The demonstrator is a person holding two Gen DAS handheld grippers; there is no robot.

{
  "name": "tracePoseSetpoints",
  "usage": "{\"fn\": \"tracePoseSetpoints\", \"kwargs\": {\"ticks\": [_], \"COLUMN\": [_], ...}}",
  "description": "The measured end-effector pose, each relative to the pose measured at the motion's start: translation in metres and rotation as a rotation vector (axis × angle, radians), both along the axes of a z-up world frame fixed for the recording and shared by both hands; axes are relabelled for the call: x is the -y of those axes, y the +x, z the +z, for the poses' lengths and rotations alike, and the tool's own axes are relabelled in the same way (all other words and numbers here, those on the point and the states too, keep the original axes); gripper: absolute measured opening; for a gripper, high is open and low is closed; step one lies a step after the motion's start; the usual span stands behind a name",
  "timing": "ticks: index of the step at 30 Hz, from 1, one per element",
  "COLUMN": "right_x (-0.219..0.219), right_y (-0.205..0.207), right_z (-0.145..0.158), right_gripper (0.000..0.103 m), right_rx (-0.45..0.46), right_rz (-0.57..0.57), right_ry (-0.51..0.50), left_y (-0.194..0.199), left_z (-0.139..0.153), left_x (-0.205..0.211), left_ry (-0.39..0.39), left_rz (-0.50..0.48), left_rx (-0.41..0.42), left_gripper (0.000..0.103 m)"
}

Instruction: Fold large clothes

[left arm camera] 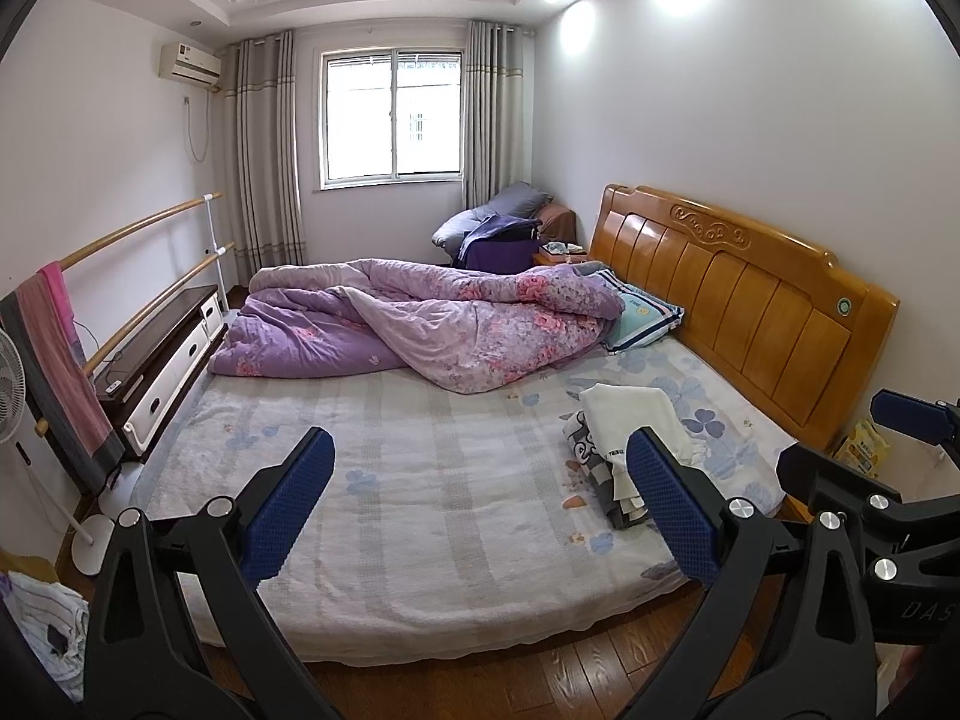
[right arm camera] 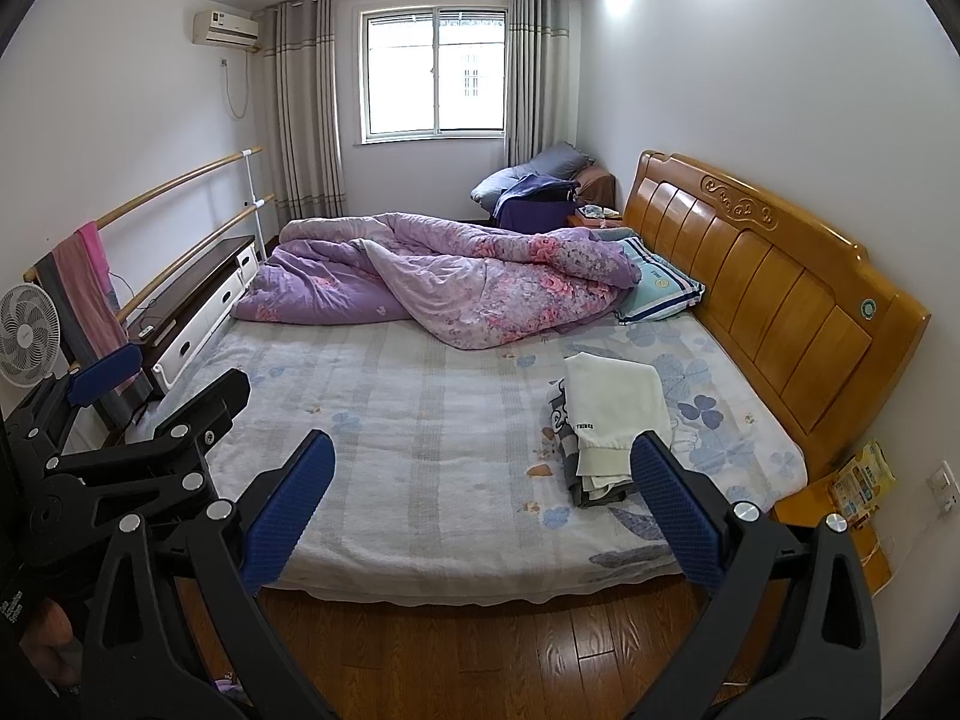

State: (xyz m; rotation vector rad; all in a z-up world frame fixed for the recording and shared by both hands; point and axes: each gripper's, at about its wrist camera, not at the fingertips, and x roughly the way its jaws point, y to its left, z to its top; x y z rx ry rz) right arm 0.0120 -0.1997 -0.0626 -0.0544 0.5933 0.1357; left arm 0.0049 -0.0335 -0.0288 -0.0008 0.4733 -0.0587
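At the far left edge of the left wrist view a crumpled pale striped garment [left arm camera: 42, 618] lies low beside the bed [left arm camera: 420, 540]; it appears to be the nearest unfolded item, though little of it shows. The left gripper [left arm camera: 480, 504] is spread wide and holds nothing, poised over the near edge of the mattress. The right gripper [right arm camera: 483, 507] is likewise wide and empty, just beside it. Judged step: fetch the next garment. Take it by two corners of one edge, one gripper per corner, and close fully on a single layer. Lay it on the bare middle of the sheet, clear of the purple quilt [left arm camera: 420, 324] at the far side. To the right, the folded stack [right arm camera: 606, 426] with the cream garment on top sits near the headboard [right arm camera: 768, 294]; keep the spread cloth apart from it.
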Motion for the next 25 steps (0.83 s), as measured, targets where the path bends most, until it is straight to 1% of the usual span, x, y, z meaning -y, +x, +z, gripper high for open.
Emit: {"fn": "tracePoseSetpoints", "kwargs": {"ticks": [9,18,22,25], "right_x": [0.005,0.007,0.008,0.007], "right_y": [0.004,0.019,0.025,0.032], "right_z": [0.001,-0.003,-0.007,-0.009], "right_gripper": [0.095,0.095,0.095,0.095], "right_rx": [0.001,-0.011,-0.019,-0.031], "right_rz": [0.003,0.02,0.015,0.013], "right_ry": [0.009,0.018,0.024,0.027], "left_y": [0.01,0.025,0.034,0.048], "left_z": [-0.002,-0.005,-0.01,-0.016], "left_x": [0.005,0.012,0.013,0.012], "left_ry": [0.003,0.003,-0.007,-0.016], "left_rz": [0.0,0.007,-0.005,-0.004], "left_rx": [0.002,-0.006,-0.022,-0.045], "left_gripper": [0.098,0.098,0.098,0.098]}}
